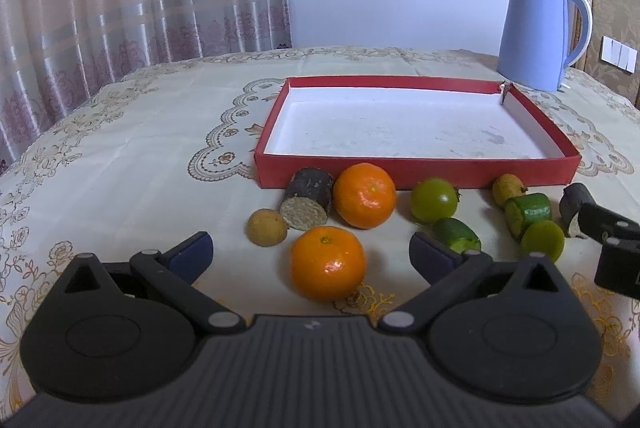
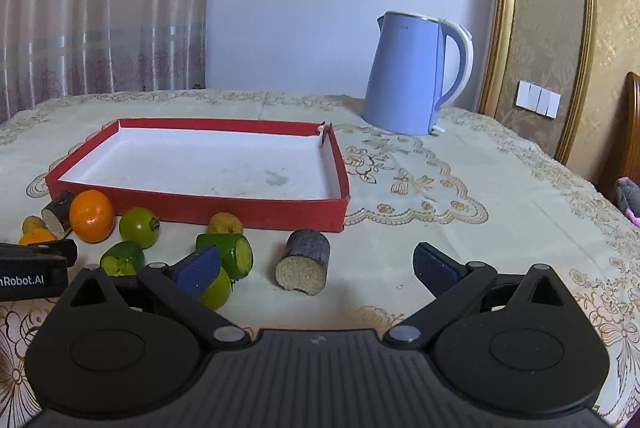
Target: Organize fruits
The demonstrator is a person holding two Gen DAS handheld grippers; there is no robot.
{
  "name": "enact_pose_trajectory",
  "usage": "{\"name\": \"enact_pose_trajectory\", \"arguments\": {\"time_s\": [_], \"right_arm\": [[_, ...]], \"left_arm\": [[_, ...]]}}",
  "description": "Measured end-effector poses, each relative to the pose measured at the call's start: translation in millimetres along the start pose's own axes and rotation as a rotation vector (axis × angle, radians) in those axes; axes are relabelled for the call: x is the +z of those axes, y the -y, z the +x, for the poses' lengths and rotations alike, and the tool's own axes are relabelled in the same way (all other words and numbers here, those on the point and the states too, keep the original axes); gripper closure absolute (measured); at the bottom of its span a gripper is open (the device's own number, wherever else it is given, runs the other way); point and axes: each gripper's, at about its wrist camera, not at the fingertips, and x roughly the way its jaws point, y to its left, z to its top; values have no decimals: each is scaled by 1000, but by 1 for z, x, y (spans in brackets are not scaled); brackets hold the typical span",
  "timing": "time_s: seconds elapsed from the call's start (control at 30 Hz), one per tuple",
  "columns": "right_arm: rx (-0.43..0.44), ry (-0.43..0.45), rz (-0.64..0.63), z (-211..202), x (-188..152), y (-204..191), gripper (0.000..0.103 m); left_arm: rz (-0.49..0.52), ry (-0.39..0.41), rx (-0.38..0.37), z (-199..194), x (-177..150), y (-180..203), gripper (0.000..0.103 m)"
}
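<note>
A red tray (image 1: 416, 171) (image 2: 256, 212) with a white floor lies empty on the table. In front of it sit two oranges (image 1: 327, 263) (image 1: 364, 194), a dark cane piece (image 1: 307, 203), a small tan fruit (image 1: 266, 227), a green round fruit (image 1: 434, 201) and green cut pieces (image 1: 528, 213). My left gripper (image 1: 310, 252) is open, with the near orange between its fingers, untouched. My right gripper (image 2: 316, 266) is open too, and a second dark cane piece (image 2: 303, 262) lies between its fingers, apart from them. A green cut piece (image 2: 234, 254) sits just behind its left pad.
A blue electric kettle (image 1: 538, 34) (image 2: 412, 74) stands behind the tray's right corner. The table wears a cream embroidered cloth (image 2: 460, 196). Curtains hang at the left, and a gold-framed wall panel stands at the right. The other gripper's body (image 1: 612, 244) shows at the right edge.
</note>
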Motion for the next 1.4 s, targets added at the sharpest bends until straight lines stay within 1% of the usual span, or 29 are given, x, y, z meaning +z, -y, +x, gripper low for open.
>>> {"name": "enact_pose_trajectory", "arguments": {"time_s": [0.13, 0.4, 0.53, 0.63, 0.77, 1.1, 1.4], "right_arm": [[13, -8, -2, 0, -1, 0, 0], [23, -35, 3, 3, -2, -1, 0], [-20, -8, -10, 1, -2, -1, 0], [-19, -9, -23, 0, -1, -3, 0], [-2, -20, -22, 2, 0, -4, 0], [-10, -46, -21, 6, 1, -5, 0], [23, -71, -6, 10, 1, -3, 0]], "left_arm": [[8, 7, -4, -2, -1, 2, 0], [16, -4, -11, -2, -1, 3, 0], [16, -12, -15, -2, -1, 3, 0], [16, -15, -18, -1, -1, 4, 0], [20, -12, -16, -2, -1, 4, 0], [20, -12, -18, -2, 0, 4, 0], [22, -11, -16, -3, 0, 4, 0]]}}
